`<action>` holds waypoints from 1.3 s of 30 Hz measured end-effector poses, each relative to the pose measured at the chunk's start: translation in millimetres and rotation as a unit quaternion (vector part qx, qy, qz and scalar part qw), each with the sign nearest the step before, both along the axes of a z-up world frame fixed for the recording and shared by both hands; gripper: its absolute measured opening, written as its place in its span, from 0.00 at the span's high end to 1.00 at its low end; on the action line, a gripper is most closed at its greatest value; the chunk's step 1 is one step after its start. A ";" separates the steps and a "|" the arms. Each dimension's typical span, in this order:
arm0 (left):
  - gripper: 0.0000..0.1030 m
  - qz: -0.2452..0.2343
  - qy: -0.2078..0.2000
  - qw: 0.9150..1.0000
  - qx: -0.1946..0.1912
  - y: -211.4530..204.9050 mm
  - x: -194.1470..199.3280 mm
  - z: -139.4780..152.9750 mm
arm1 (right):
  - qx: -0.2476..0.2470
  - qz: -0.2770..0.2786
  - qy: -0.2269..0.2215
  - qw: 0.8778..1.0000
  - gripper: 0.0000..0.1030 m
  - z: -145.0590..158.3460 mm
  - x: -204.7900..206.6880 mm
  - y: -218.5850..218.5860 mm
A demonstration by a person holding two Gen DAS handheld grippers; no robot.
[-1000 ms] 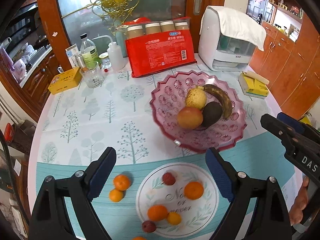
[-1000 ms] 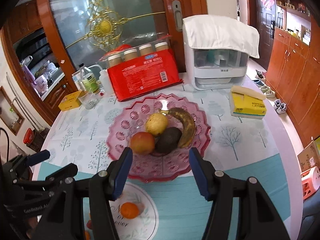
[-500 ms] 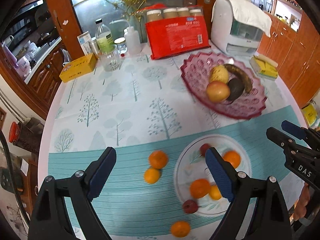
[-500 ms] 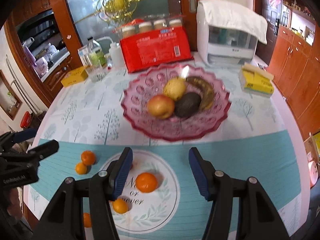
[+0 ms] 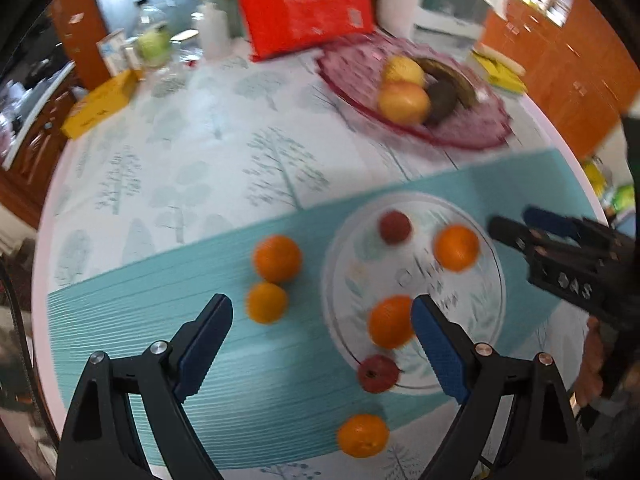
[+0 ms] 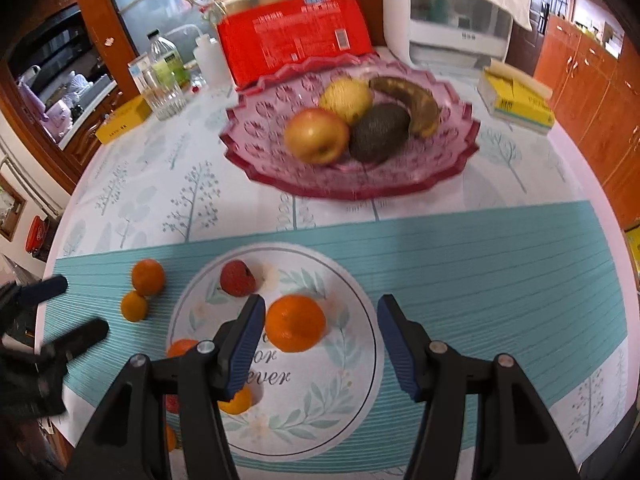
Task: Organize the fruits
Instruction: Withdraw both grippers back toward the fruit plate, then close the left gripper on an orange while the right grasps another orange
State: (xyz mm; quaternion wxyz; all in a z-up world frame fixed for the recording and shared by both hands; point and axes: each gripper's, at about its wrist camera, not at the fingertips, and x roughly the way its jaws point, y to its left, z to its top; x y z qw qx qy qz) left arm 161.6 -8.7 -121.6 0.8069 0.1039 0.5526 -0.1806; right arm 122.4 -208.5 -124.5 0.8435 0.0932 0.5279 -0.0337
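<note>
While both grippers hover over the bench (image 6: 500,248), the left gripper (image 5: 322,334) and right gripper (image 6: 321,334) stand apart, empty; an orange (image 6: 295,323) lies at 10 o'clock on the plate (image 6: 360,320).

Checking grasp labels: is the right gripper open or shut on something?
Open. Right gripper shows a clear gap between its blue pads, above the orange, not touching it.

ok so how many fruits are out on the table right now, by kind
orange citrus fruits: 6
small red fruits: 2
apple: 1
yellow pear-like fruit: 1
avocado: 1
banana: 1
total: 12
</note>
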 end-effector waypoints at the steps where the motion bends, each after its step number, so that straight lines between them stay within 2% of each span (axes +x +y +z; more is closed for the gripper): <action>1: 0.13 -0.012 0.005 1.000 0.001 -5.6 -3.4 -6.0 | 0.002 -0.001 0.003 1.000 0.43 -2.7 -0.5 -0.4; 6: 0.13 -0.044 0.016 0.999 0.010 -22.8 -13.9 -28.1 | 0.014 -0.003 0.013 1.000 0.43 -17.2 -3.2 -0.5; 12: 0.13 -0.037 0.035 0.999 0.001 -25.3 -11.1 -48.0 | 0.029 0.002 0.023 0.999 0.43 -32.2 -3.3 2.3; 17: 0.23 -0.030 0.051 0.998 -0.016 -24.4 -9.5 -55.5 | 0.036 0.008 0.032 0.999 0.43 -41.8 -0.3 6.7; 19: 0.31 -0.029 0.062 0.997 -0.025 -24.3 -8.4 -58.8 | 0.039 0.011 0.034 0.999 0.43 -45.0 1.5 8.7; 24: 0.38 -0.024 0.086 0.995 -0.044 -25.3 -7.2 -66.8 | 0.045 0.019 0.041 0.998 0.43 -52.4 7.0 13.2; 32: 0.56 -0.020 0.109 0.990 -0.081 -25.6 -0.6 -69.0 | 0.044 0.028 0.041 0.998 0.43 -60.4 12.7 19.6; 36: 0.58 -0.019 0.117 0.989 -0.093 -25.8 0.5 -71.4 | 0.051 0.025 0.041 0.998 0.55 -63.7 13.7 17.7; 39: 0.59 -0.015 0.122 0.988 -0.098 -24.5 1.4 -72.3 | 0.061 0.021 0.039 0.997 0.56 -63.7 12.1 13.5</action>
